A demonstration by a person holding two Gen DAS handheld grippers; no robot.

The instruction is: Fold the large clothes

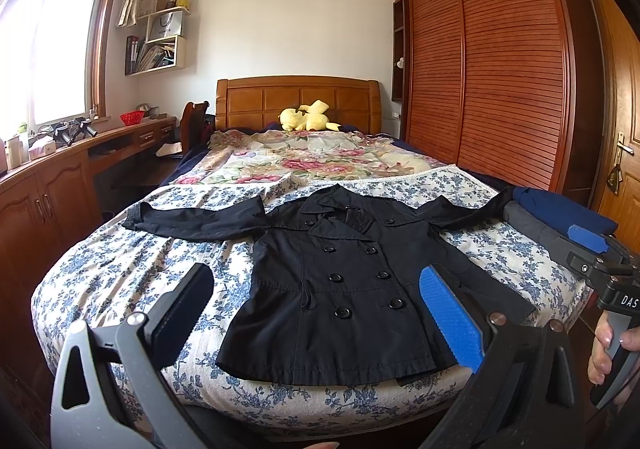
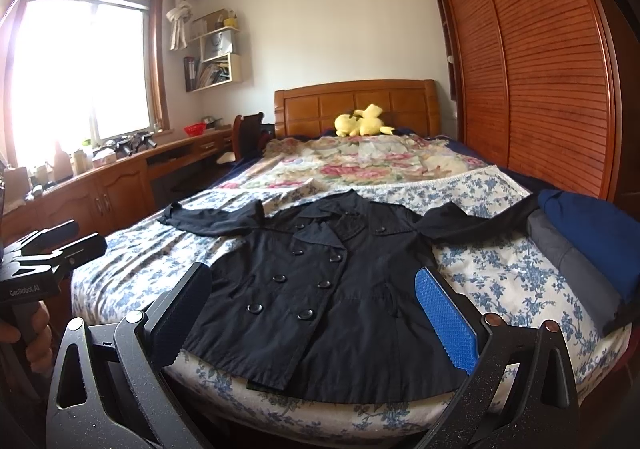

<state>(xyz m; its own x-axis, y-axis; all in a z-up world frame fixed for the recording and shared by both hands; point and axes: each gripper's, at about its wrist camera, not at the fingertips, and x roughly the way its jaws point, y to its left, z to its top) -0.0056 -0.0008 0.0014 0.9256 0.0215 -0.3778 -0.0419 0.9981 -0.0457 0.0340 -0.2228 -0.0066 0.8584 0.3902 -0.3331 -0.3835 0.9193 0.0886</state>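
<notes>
A black double-breasted coat (image 1: 348,277) lies flat, front up, on the blue-flowered sheet (image 1: 132,269) at the foot of the bed, both sleeves spread out sideways. It also shows in the right wrist view (image 2: 320,281). My left gripper (image 1: 316,313) is open and empty, held above the coat's lower hem. My right gripper (image 2: 312,317) is open and empty too, above the hem; it shows at the right edge of the left wrist view (image 1: 592,249). The left gripper shows at the left edge of the right wrist view (image 2: 56,245).
A stack of folded blue and grey clothes (image 2: 588,249) lies on the bed's right side, touching the coat's right sleeve. A floral quilt (image 1: 304,157) and a yellow plush toy (image 1: 308,117) lie near the headboard. A wooden desk (image 1: 60,169) runs along the left, a slatted wardrobe (image 1: 500,61) along the right.
</notes>
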